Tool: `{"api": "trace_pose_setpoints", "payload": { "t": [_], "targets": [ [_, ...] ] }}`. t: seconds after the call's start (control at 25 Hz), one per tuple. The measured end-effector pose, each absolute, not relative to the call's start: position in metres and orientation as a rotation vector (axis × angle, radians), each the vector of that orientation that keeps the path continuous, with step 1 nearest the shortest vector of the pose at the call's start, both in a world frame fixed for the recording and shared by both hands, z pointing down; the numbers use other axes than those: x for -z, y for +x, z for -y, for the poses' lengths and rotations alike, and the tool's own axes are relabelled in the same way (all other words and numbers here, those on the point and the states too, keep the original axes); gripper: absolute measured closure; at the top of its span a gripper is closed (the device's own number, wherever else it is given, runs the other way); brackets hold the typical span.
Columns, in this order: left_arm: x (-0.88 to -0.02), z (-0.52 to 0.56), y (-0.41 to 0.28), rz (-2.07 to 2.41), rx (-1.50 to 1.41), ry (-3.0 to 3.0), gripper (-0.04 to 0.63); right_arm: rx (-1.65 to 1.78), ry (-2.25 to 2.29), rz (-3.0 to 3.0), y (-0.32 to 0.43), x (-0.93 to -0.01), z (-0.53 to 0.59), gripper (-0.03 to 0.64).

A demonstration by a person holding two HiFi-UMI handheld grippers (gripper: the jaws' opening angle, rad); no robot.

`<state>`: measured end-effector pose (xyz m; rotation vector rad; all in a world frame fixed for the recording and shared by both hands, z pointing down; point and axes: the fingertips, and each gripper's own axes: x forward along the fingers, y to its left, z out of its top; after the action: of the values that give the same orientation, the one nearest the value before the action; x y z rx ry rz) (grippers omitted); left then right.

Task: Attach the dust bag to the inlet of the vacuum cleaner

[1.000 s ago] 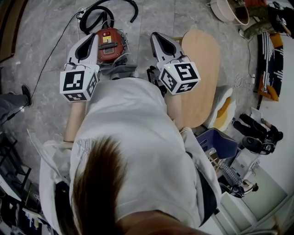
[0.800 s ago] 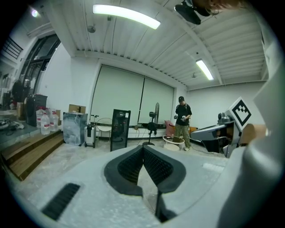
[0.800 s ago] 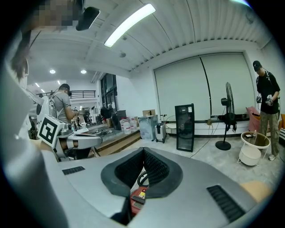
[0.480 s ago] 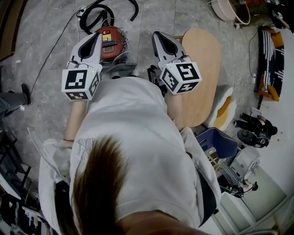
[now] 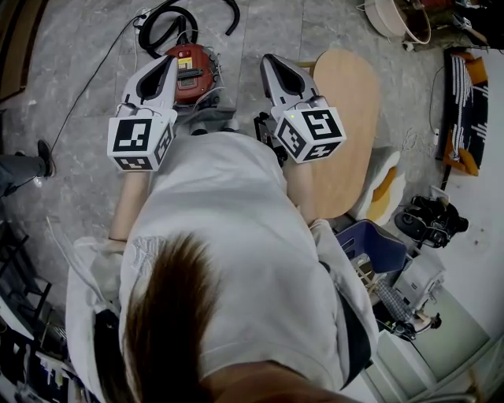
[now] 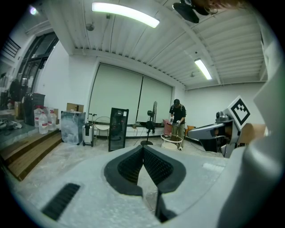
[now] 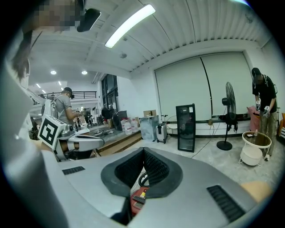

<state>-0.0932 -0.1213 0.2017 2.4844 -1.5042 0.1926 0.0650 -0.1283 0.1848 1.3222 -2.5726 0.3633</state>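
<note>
My left gripper [image 5: 165,64] and right gripper [image 5: 269,61], both clenched on nothing, hover near the red vacuum cleaner [image 5: 189,75] on the floor [image 5: 79,157]; I see no dust bag, so the inlet may be fitted or waiting.

The red vacuum cleaner [image 5: 191,75] sits between left tool [image 5: 164,63] and right tool [image 5: 269,61].

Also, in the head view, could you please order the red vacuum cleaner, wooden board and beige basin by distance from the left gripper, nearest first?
1. Red vacuum cleaner, just right of the left gripper.
2. Wooden board, across to the right.
3. Beige basin, top right corner.
</note>
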Motion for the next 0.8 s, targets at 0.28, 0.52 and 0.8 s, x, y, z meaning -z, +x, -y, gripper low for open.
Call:
{"api": "trace_pose_setpoints", "payload": {
  "t": [0.28, 0.52, 0.8],
  "targets": [
    [-0.2071, 0.1202, -0.0962, 1.503, -0.193, 2.479, 0.578, -0.36, 1.316, 2.569, 0.0601, -0.1892, 0.1281, 0.615],
    [-0.2087, 0.1181, -0.0966, 1.496, -0.192, 2.481, 0.578, -0.359, 1.313, 2.563, 0.057, -0.1918, 0.1254, 0.615],
    [-0.2076, 0.1145, -0.0963, 1.494, -0.19, 2.482, 0.578, -0.355, 1.33, 2.561, 0.0596, -0.1898, 0.1235, 0.615]
  ]
}}
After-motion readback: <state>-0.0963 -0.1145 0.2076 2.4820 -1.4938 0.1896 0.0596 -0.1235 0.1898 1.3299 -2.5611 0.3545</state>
